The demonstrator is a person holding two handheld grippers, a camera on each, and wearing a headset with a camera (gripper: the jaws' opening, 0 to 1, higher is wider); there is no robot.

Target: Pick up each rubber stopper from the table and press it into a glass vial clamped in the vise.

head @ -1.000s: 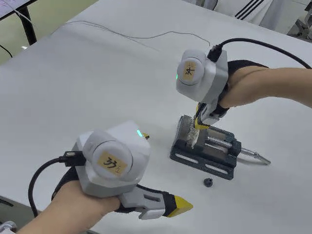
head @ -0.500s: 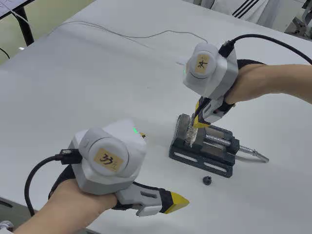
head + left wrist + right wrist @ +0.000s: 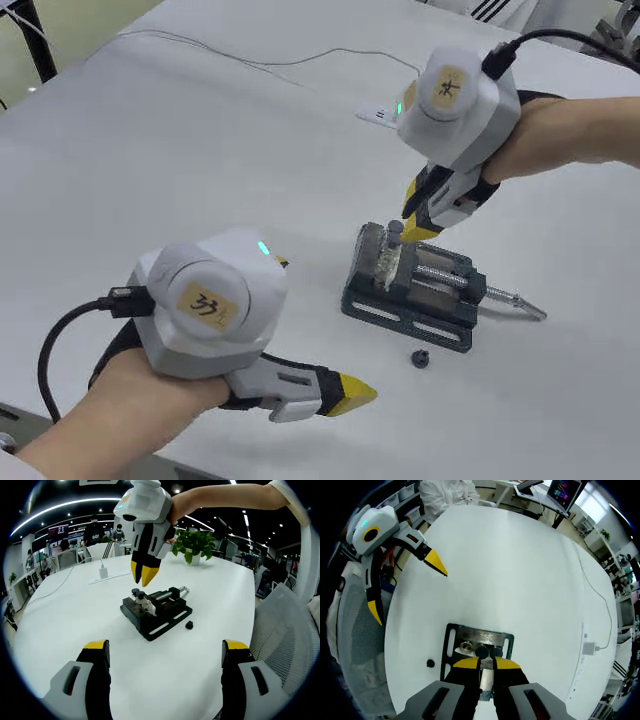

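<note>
Jaws drawn together and seemingly empty, the right gripper (image 3: pixel 414 220) hovers just above two stoppered glass vials (image 3: pixel 384 260) clamped in the black vise (image 3: pixel 400 305). One loose rubber stopper (image 3: pixel 421 358) lies on the white counter (image 3: pixel 200 150) just near of the vise, well apart from the wide-spread jaws of the left gripper (image 3: pixel 165 645).

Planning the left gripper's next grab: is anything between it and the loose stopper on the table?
Nothing visible. Bare table lies between the open left gripper and the stopper; the vise stands just beyond the stopper.
</note>
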